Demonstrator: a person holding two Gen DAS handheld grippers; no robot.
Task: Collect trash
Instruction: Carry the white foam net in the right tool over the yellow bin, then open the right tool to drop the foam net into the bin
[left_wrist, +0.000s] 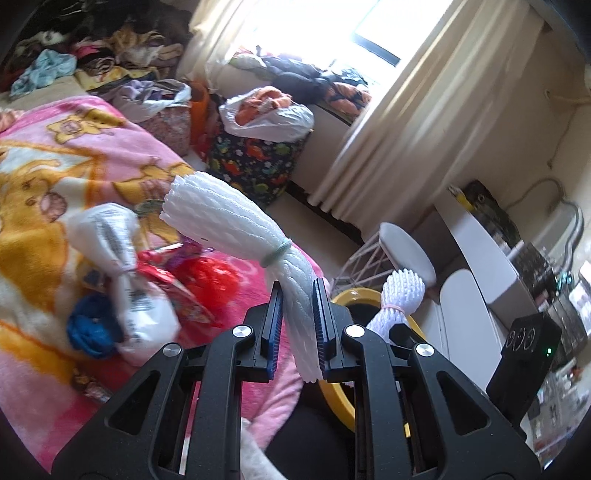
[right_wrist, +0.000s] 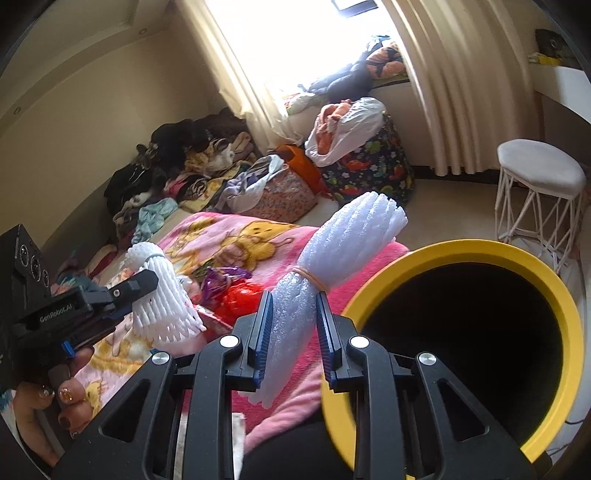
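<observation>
My left gripper (left_wrist: 297, 291) is shut on a white foam-net bundle (left_wrist: 221, 218) tied with a green band, held above the pink blanket (left_wrist: 74, 177). It shows in the right wrist view (right_wrist: 162, 295) too, at the left. My right gripper (right_wrist: 294, 301) is shut on a second white foam-net bundle (right_wrist: 347, 243) tied with a rubber band, just left of the yellow-rimmed bin (right_wrist: 461, 251). That bundle also shows in the left wrist view (left_wrist: 399, 295), over the bin's rim (left_wrist: 354, 295). More trash lies on the blanket: a white bag (left_wrist: 122, 266), red plastic (left_wrist: 214, 277), purple wrapper (right_wrist: 221, 280).
A white stool (right_wrist: 539, 173) stands right of the bin. A dinosaur-print hamper (right_wrist: 373, 166) with a white bag, a floral basket (right_wrist: 284, 195) and piled clothes (right_wrist: 177, 166) lie beyond the blanket. Curtains (right_wrist: 443, 92) hang by the window. A white desk (left_wrist: 487, 251) is at right.
</observation>
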